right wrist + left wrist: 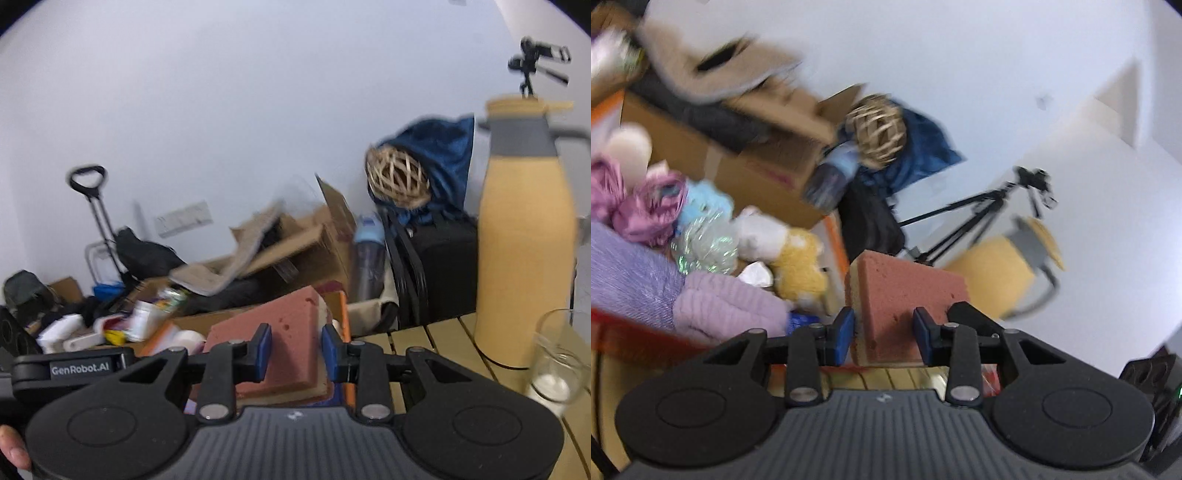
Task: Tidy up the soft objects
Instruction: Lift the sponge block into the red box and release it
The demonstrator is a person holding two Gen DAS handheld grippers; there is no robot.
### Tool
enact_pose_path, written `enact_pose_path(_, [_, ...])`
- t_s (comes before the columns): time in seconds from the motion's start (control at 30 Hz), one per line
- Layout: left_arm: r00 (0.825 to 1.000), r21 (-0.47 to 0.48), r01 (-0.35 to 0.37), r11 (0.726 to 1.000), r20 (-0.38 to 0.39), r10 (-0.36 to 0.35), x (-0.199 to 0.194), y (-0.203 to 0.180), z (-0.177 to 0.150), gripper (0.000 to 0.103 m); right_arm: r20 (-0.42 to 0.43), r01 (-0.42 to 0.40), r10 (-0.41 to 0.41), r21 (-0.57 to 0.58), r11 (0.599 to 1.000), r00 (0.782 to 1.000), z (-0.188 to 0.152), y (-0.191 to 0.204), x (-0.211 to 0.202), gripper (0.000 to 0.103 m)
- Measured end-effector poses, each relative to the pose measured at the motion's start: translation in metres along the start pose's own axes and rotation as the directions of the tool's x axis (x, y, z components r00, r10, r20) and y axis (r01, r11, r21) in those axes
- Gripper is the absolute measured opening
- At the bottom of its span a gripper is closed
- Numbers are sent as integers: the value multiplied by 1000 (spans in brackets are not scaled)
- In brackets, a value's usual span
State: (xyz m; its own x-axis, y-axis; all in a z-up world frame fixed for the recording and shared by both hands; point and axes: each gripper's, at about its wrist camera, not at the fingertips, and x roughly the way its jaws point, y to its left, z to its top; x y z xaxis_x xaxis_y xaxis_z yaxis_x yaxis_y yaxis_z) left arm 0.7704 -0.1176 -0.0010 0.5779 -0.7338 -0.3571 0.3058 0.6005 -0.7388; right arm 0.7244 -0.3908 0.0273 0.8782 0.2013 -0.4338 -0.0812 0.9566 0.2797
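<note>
Between the blue pads of the left gripper [883, 334] sits a reddish-pink rectangular sponge block with a yellow underlayer [905, 295], its near end pinched and the rest standing out past the fingertips. Left of that sponge, only the left wrist view shows one heap of soft things: a lilac knitted cloth [727, 306], a yellow plush toy [799, 266], a white plush toy [761, 234], a crumpled pink foil wrap [646, 206] and a pale blue fluffy toy [701, 201]. Behind the heap stands one open brown cardboard box [746, 162]. The right wrist view alone shows the right gripper [296, 350] narrowed on a reddish-pink sponge [280, 332], a second black handset marked GenRobot.AI [70, 369] left of it, one tall yellow-and-grey jug [524, 236] and one clear drinking glass [557, 362] to its right on the pale slatted wooden table [436, 339]. Both views share one woven wicker ball [397, 177].
</note>
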Motion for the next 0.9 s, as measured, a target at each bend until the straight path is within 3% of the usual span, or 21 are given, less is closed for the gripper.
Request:
enact_pose_path(0.17, [989,57,-125,990,-70,129,35,26,5,34,-107,23,-33,-86,996,994,-11,1,64,28])
enact_pose_path(0.27, [977,161,-192,968,-66,204,34,24,2,34,-125,45,-70,-191,980,990,-23,16,78,28])
enact_pose_path(0.37, [969,165,-226,960,-67,239,29,28,6,33,-152,58,-106,-288,956,983,-35,34,88,27])
enact_pose_path(0.47, [957,201,-256,946,-85,278,37,29,5,33,-221,52,-110,-252,966,969,-40,32,96,26])
enact_pose_path(0.53, [954,204,-254,945,-108,279,43,28,7,36,-234,59,-106,-199,978,966,-35,25,91,26])
enact_pose_path(0.6, [957,195,-242,951,-115,267,49,29,8,47,-208,65,-104,-184,981,973,-29,24,78,28])
enact_pose_path(0.67, [953,199,-251,947,-122,278,45,26,8,46,-183,73,-110,-197,978,977,-21,26,66,29])
enact_pose_path(0.83, [969,217,-235,948,-25,246,-16,-10,17,64,-115,56,-78,-184,981,990,9,32,22,34])
enact_pose_path(0.9, [968,271,-248,930,33,249,-48,-32,19,66,-90,46,-64,-193,980,994,18,37,1,42])
